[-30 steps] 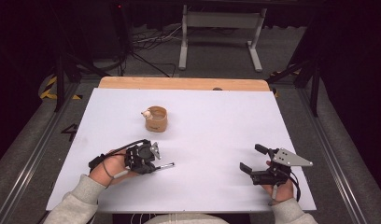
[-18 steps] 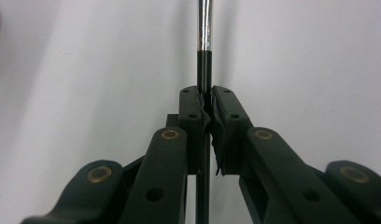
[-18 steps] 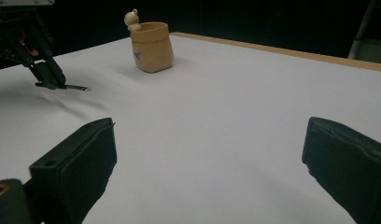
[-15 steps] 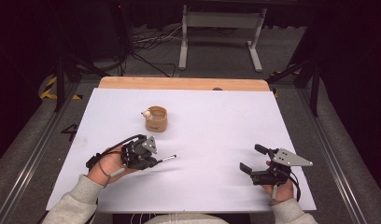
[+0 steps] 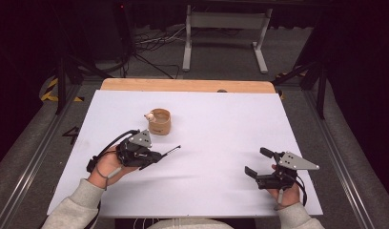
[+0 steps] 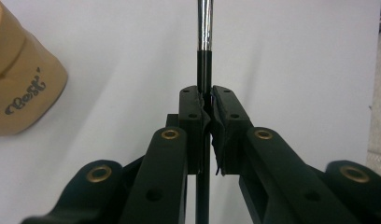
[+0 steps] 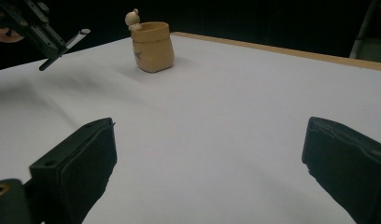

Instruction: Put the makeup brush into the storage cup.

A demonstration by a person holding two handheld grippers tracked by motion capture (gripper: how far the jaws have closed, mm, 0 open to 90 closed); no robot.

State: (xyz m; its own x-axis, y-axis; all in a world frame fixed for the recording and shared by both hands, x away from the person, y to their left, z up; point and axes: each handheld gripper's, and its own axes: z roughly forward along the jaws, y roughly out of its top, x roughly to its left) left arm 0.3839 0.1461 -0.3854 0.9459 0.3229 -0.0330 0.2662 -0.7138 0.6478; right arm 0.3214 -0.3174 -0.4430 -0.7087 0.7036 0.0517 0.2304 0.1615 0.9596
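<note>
The white table [image 5: 221, 143] carries one tan cup [image 5: 159, 121], standing upright toward the far left with a small figure on its rim. The right gripper [image 5: 256, 167] rests near the front right, jaws spread wide and empty. The left gripper [image 5: 152, 156], just in front of the cup, is clamped tight on a thin pen [image 6: 205, 28], whose silver end juts out past the jaws. To drop it in cleanly, tip the pen upright over the cup's mouth before loosening.
</note>
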